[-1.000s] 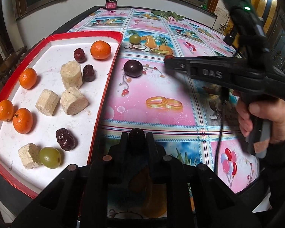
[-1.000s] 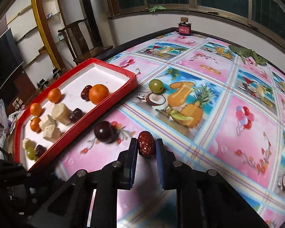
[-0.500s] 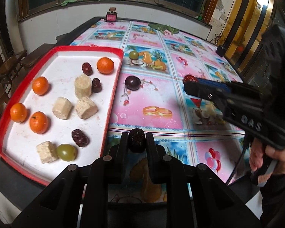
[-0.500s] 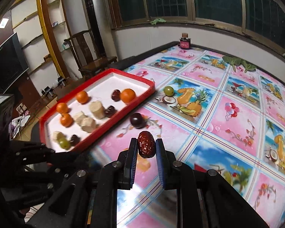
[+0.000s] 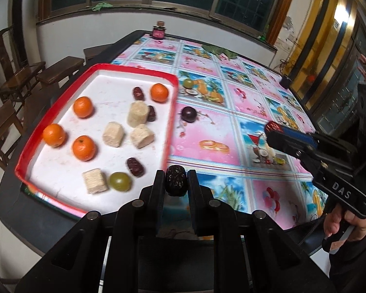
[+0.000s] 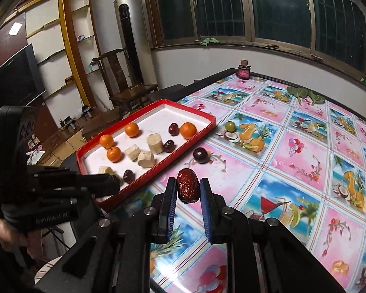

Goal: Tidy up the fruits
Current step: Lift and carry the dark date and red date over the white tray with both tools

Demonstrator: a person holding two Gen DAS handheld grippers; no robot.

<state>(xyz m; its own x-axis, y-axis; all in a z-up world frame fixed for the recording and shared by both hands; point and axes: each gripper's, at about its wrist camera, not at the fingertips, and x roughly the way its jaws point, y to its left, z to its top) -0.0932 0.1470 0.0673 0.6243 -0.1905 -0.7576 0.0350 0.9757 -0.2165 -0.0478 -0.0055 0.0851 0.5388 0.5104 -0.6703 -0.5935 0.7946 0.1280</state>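
At the bottom centre of the left wrist view, the left tool (image 5: 175,183) was closed on a dark, wrinkled brown date (image 5: 175,181), pinched between its two black fingers above the near edge of the bench (image 5: 231,151) with its pink, fruit-printed glossy cover. At the bottom centre of the right wrist view, the right tool (image 6: 188,191) gripped a glossy red wrinkled date (image 6: 188,189) between its blue-padded fingers, also held clear of the cover. Just beyond the left tool, in the left half of that view, lay the shallow red-rimmed white tray (image 5: 169,127), carrying four round orange tangerines (image 5: 83,148), four pale beige cut cylinders, three dark dates and a green grape (image 5: 119,181) near its front corner. Right of the tray's rim a dark purple round fruit (image 5: 189,114) sat on the cover. Farther up, a second green grape (image 5: 188,82) rested on a printed square, and a small dark red jar (image 5: 159,32) stood at the far edge.
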